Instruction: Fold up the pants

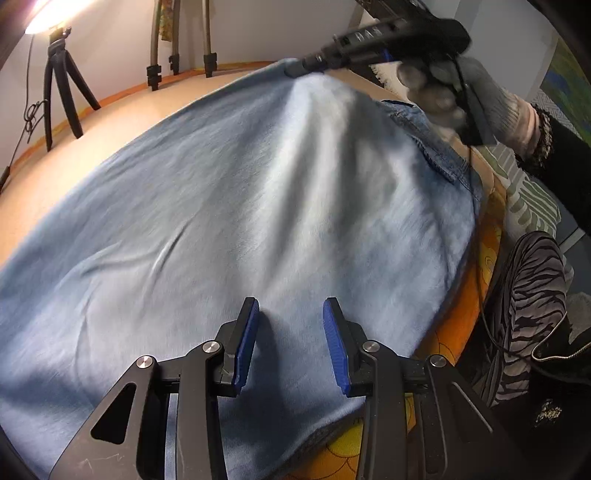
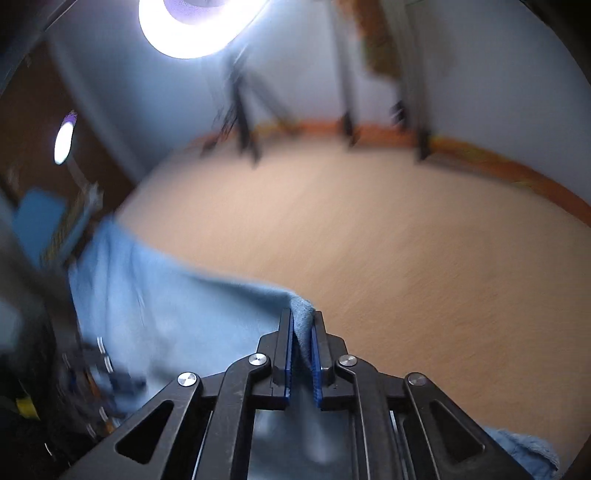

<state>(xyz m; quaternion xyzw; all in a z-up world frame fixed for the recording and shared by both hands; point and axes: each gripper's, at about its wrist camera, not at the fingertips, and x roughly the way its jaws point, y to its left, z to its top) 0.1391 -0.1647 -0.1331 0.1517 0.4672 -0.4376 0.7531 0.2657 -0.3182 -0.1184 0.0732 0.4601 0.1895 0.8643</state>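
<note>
Light blue pants [image 1: 236, 206] lie spread over the tan table [image 1: 122, 110]. My left gripper [image 1: 290, 314] is open just above the cloth near its front edge, holding nothing. My right gripper [image 1: 295, 70] shows at the top of the left wrist view, shut on a far edge of the pants and lifting it into a peak. In the right wrist view the right gripper [image 2: 303, 321] is shut on a fold of the blue cloth [image 2: 301, 312], with the pants [image 2: 155, 295] trailing left. That view is blurred by motion.
A small black tripod [image 1: 61, 85] and tripod legs [image 1: 177, 44] stand at the table's far edge by the wall. An orange patterned cover [image 1: 469, 295] shows at the table's right edge. A bright lamp [image 2: 199, 22] shines above.
</note>
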